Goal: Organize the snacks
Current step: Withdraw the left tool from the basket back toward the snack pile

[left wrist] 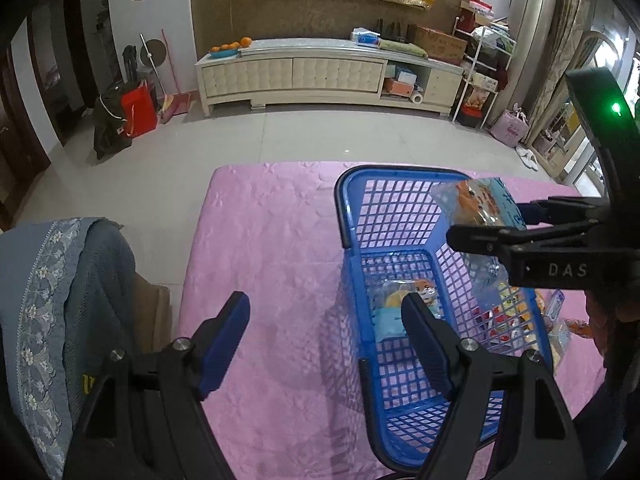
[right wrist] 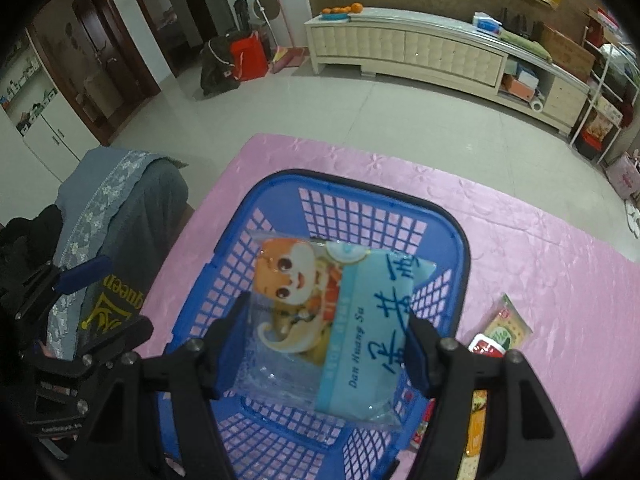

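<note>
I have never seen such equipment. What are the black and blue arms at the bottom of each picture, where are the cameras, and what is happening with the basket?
There is no robot here. A person holds one hand tool in each hand, each ending in two-fingered tongs with blue pads. A wide-angle camera sits on each tool and looks forward along its fingers.

One picture comes from the left tongs, which are open and hold nothing. The other comes from the right tongs, closed on a light blue snack packet above the blue basket.

The basket stands on a pink cloth. One similar packet already lies inside. More snacks lie on the cloth beside the basket.
</note>
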`<state>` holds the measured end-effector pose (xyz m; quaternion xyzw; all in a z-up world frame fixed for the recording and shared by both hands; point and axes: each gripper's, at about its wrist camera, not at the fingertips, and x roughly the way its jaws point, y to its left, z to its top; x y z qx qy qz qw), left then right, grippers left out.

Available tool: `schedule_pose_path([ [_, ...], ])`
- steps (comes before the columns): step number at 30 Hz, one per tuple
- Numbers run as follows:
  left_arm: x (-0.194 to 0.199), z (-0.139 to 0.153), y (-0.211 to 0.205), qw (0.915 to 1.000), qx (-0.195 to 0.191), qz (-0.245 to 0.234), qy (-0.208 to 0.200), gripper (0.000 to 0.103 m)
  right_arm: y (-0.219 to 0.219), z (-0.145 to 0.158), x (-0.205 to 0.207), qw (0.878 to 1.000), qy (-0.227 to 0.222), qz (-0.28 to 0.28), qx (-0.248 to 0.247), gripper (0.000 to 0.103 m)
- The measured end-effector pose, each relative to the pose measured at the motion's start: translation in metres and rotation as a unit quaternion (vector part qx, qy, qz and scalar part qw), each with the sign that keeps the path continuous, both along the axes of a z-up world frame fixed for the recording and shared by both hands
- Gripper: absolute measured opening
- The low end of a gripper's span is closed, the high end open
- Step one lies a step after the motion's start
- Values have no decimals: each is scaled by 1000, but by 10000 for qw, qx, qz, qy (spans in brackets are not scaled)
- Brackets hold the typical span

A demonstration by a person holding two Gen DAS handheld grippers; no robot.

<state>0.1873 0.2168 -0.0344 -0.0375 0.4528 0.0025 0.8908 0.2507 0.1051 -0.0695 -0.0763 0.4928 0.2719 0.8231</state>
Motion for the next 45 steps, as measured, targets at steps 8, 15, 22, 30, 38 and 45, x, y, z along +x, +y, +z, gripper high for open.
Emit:
schedule_pose_path([
  [8,2,-6,3,9999,17,115,28,76,11,-11,15,9990,-353,-15,-284,102],
  [15,-11,0,-5,10000,2,79,-22,76,-10,4,-1,9994,-317,-29,-133,103],
  [22,-38,27,-22,9998,-80,57,-191,76,-36,41,-28,9985,-533,-104,-19,103],
  [30,-73,55,-57,9992,-31,-44,-401,76,-80,77,-67,9964,-815,-242,71,103],
  [38,-96,73,-89,9980,-89,-108,-609,76,-123,88,-96,9951,-899,-390,151,103],
  [45,-105,76,-124,9975,-81,-294,-635,76,-168,87,-117,9936,-952,-601,87,103],
])
